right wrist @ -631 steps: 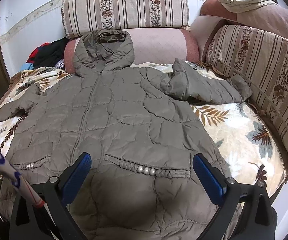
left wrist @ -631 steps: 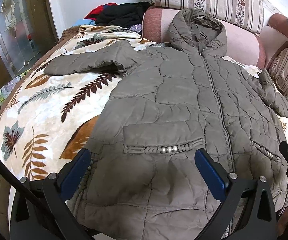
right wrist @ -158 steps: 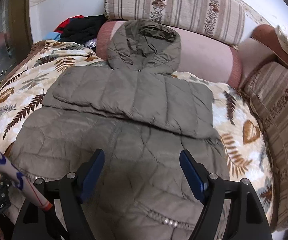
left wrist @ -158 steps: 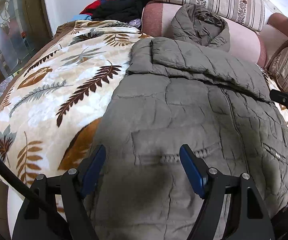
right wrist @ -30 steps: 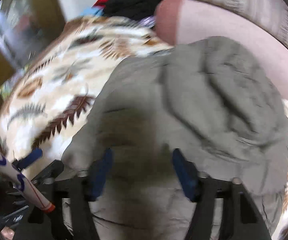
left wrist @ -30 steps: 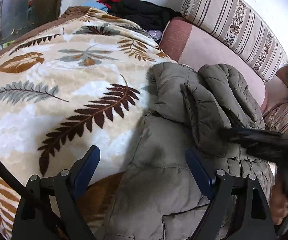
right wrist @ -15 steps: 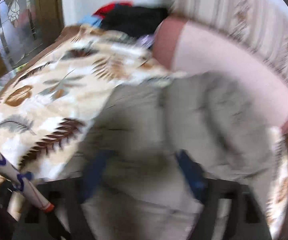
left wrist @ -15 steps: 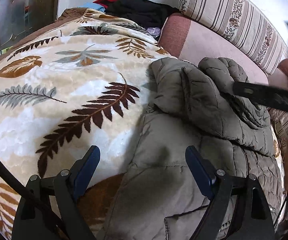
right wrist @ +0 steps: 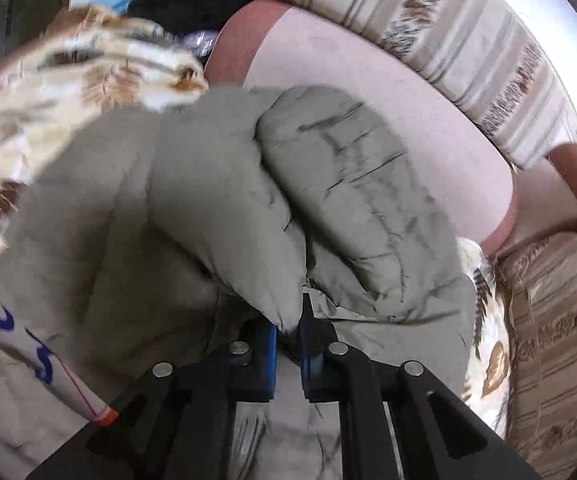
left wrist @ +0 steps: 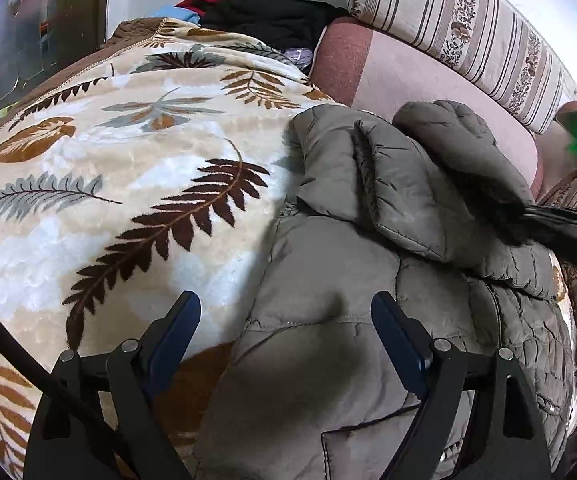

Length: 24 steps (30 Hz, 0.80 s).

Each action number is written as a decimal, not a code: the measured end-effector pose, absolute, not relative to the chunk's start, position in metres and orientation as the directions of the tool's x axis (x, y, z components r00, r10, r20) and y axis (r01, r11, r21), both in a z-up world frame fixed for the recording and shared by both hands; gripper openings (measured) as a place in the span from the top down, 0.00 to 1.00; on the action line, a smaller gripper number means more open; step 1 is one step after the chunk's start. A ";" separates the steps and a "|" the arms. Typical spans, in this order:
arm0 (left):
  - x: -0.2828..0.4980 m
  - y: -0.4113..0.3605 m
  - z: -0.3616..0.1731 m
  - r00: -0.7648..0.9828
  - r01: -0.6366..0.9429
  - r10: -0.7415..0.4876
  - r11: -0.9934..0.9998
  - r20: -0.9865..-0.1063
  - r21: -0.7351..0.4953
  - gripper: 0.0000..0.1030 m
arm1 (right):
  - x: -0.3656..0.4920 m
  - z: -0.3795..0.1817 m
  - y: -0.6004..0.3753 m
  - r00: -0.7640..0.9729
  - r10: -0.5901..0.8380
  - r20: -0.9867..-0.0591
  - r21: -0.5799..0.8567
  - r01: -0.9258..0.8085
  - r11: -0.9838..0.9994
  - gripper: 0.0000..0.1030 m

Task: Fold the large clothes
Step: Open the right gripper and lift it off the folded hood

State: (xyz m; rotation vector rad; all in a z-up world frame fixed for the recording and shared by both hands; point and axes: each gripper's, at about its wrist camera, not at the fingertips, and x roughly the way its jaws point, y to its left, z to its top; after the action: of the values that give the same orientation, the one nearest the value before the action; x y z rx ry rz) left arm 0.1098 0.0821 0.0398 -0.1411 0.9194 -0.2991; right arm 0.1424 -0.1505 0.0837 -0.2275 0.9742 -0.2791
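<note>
Since a second ago, the right gripper is seen clamped on a folded edge of the olive quilted puffer jacket, fingers together, apparently lifting it for the next fold. Left gripper fingers are held apart above the jacket's edge. The jacket is spread on a leaf-patterned blanket before striped sofa cushions.

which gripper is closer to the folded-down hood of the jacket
Right. The right gripper is shut on a fold of the jacket right beside the hood. The left gripper hangs open over the jacket's lower body, well short of the hood.
</note>
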 end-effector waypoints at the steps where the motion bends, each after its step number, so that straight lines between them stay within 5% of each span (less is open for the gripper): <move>1: 0.110 0.082 0.040 0.569 0.195 -0.316 0.949 -0.760 -0.248 0.16 | 0.133 0.092 -0.149 0.540 -0.310 -0.782 -0.285 0.133 0.949 0.92; 5: 0.109 0.081 0.038 0.558 0.196 -0.323 0.947 -0.764 -0.256 0.16 | 0.106 0.091 -0.144 0.520 -0.233 -0.822 -0.204 0.113 0.972 0.92; 13: 0.109 0.080 0.038 0.567 0.197 -0.308 0.951 -0.764 -0.237 0.16 | 0.132 0.024 -0.136 0.422 -0.331 -0.844 -0.322 0.093 0.942 0.85; 14: 0.110 0.080 0.038 0.565 0.196 -0.309 0.951 -0.765 -0.239 0.16 | 0.127 0.033 -0.135 0.440 -0.324 -0.837 -0.317 0.093 0.944 0.77; 17: 0.111 0.081 0.037 0.560 0.195 -0.314 0.949 -0.767 -0.247 0.16 | 0.106 0.062 -0.133 0.500 -0.312 -0.808 -0.308 0.094 0.947 0.29; 24: 0.109 0.080 0.037 0.557 0.197 -0.309 0.951 -0.771 -0.238 0.16 | 0.095 0.120 -0.138 0.625 -0.303 -0.720 -0.253 0.170 0.952 0.25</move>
State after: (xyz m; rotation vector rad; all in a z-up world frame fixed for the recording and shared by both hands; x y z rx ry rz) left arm 0.1095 0.0797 0.0365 -0.1297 0.9342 -0.2994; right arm 0.0952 -0.1383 0.1196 -0.1669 0.8550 -0.2725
